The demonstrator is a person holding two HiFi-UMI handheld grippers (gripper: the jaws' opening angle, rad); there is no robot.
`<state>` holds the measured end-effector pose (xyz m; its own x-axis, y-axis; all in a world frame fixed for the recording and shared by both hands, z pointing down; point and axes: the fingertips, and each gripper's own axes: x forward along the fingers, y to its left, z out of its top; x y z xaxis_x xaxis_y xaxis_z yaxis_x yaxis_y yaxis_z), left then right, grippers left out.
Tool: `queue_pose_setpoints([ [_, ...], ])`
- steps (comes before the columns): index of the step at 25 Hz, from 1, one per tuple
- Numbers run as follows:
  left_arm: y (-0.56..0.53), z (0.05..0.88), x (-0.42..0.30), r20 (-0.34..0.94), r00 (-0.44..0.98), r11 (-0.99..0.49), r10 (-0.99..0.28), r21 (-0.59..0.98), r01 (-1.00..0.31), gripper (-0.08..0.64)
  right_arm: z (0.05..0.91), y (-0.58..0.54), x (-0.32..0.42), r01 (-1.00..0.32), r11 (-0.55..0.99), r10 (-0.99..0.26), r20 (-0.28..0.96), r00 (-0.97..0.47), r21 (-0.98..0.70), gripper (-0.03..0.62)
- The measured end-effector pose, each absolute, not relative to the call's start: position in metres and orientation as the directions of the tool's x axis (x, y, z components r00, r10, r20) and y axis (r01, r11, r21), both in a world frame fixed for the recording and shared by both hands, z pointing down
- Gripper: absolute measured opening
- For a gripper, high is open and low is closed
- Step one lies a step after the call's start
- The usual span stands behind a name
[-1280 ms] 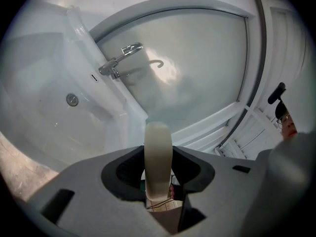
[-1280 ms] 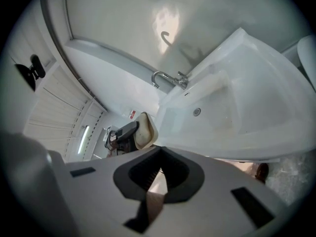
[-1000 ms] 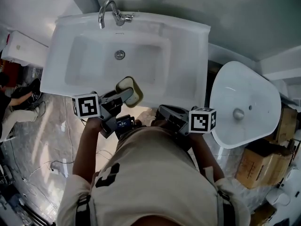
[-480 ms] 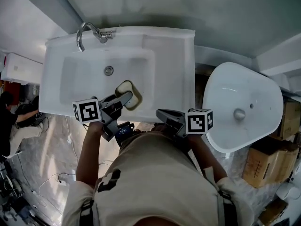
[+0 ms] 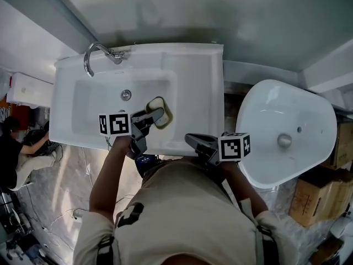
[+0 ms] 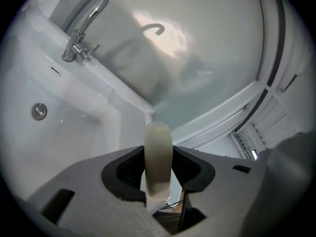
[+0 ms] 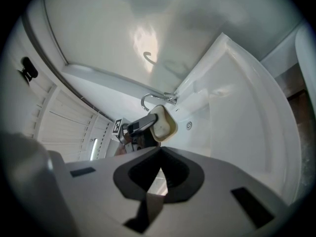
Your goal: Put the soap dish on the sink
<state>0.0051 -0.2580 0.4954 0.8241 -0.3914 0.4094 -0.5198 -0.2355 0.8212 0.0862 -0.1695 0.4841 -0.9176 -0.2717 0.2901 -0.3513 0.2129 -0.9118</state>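
Note:
The soap dish (image 5: 160,109) is a cream oval tray, held on edge above the right part of the white sink (image 5: 198,87). My left gripper (image 5: 156,115) is shut on its rim. In the left gripper view the soap dish (image 6: 158,154) stands edge-on between the pads, with the faucet (image 6: 86,19) and drain (image 6: 39,111) to the left. My right gripper (image 5: 191,139) hovers at the sink's front edge, shut and empty. The right gripper view shows the soap dish (image 7: 164,122) ahead of my right gripper (image 7: 159,179), over the sink (image 7: 247,112).
A chrome faucet (image 5: 97,56) stands at the sink's back left and a drain (image 5: 126,95) lies in the basin. A second white basin (image 5: 287,131) stands to the right, with cardboard boxes (image 5: 320,197) beside it. A person (image 5: 14,142) crouches at far left.
My left gripper has carried the soap dish from the sink's front edge farther in over the basin. The right gripper has come forward to the front edge.

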Motion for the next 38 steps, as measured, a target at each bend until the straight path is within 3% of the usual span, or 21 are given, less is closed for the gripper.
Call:
queue_pose_setpoints([
  [13, -0.307, 0.563, 0.056, 0.529, 0.809, -0.232, -0.255, 0.779, -0.582, 0.164, 0.495, -0.195, 0.107, -0.352, 0.193, -0.229, 0.307, -0.924, -0.916, 0.011],
  [31, -0.343, 0.623, 0.1, 0.523, 0.845, -0.219, -0.11, 0.817, -0.534, 0.166, 0.52, -0.219, 0.096, -0.327, 0.163, -0.079, 0.318, -0.945, -0.931, 0.011],
  [38, -0.35, 0.635, 0.108, 0.603, 0.793, -0.333, -0.087, 0.732, -0.594, 0.206, 0.521, -0.218, 0.094, -0.316, 0.153, -0.065, 0.309, -0.949, -0.936, 0.011],
])
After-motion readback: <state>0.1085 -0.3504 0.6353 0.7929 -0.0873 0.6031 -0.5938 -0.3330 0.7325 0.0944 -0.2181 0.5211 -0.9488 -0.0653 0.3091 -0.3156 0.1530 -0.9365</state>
